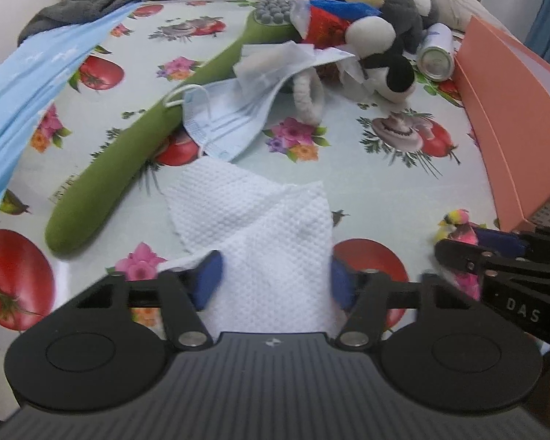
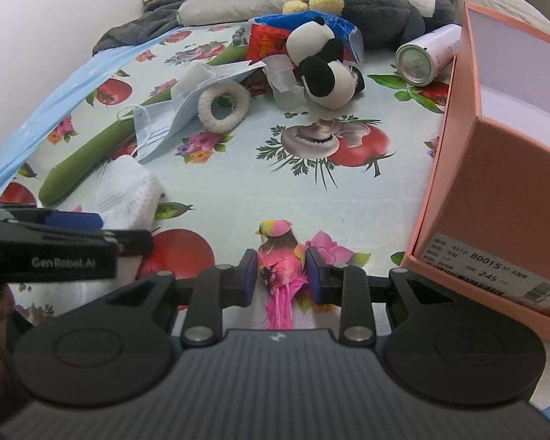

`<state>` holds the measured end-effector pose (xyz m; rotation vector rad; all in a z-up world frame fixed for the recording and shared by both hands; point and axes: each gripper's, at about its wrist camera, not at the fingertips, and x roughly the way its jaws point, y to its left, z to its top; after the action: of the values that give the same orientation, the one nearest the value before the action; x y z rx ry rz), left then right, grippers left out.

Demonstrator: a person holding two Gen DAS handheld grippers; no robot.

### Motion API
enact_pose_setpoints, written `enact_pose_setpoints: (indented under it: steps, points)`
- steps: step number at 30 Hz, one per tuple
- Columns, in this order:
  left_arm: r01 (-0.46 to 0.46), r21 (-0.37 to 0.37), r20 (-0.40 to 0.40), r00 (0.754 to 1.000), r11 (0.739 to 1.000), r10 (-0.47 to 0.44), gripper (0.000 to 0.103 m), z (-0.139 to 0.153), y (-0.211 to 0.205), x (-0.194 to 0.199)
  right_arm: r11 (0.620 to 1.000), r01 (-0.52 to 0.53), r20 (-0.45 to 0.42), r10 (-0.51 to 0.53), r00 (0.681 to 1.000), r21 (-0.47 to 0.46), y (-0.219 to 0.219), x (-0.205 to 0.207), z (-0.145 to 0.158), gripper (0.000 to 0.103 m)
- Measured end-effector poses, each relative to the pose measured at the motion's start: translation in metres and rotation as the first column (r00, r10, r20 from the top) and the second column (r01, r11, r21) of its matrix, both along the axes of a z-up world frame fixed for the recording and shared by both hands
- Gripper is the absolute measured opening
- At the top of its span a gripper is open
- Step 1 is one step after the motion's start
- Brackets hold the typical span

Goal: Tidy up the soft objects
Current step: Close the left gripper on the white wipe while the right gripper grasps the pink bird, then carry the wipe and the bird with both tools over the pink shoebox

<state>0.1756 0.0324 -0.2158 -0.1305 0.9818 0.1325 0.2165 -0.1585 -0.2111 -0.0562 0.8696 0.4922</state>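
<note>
**Left claw around white cloth, right claw empty by pink box**

Left wrist view: left claw (image 1: 275,282) stood apart, blue pads (image 1: 209,278) on either side of a white waffle cloth (image 1: 260,216) lying folded on the printed tablecloth (image 1: 366,183). Cloth ran between the pads; whether they pressed it I could not tell. Beyond it lay a long green plush (image 1: 128,154), a blue face mask (image 1: 223,121) draped over its middle, a white fuzzy ring (image 1: 308,91), and a panda plush (image 1: 381,47) in the pile at the back. A can (image 1: 436,55) lay on its side near the pink box (image 1: 509,124). Right claw showed at the right edge.

Right wrist view: right claw (image 2: 280,271) was nearly together, nothing between the pads, only the printed parrot (image 2: 280,256) on the tablecloth under them. Pink box stood open just to the right. Left claw (image 2: 102,231) was at the left edge, beside the white cloth.
</note>
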Motion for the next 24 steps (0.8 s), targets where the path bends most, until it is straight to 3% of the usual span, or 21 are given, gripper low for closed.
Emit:
enact_pose_setpoints:
  steps: [4,6,12,24]
  points:
    - [-0.025,-0.027,0.004,1.000,0.999,0.026,0.022,0.005,0.009,-0.003,1.000,0.004,-0.003,-0.004,1.000,0.020,-0.003,-0.002,0.003,0.032]
    - [-0.039,-0.060,0.008,0.999,0.997,0.040,0.017,0.008,0.014,-0.006,1.000,0.008,0.001,-0.008,1.000,0.025,-0.004,-0.004,0.006,0.032]
    - [-0.039,-0.092,0.070,0.996,0.995,0.046,0.015,0.030,0.010,-0.018,0.999,0.018,0.033,-0.020,0.999,0.040,-0.009,-0.013,0.025,0.032]
    - [0.028,-0.145,0.229,0.973,0.989,0.006,0.015,0.106,-0.015,-0.050,0.997,0.025,0.145,-0.036,0.989,0.075,-0.016,-0.047,0.089,0.032]
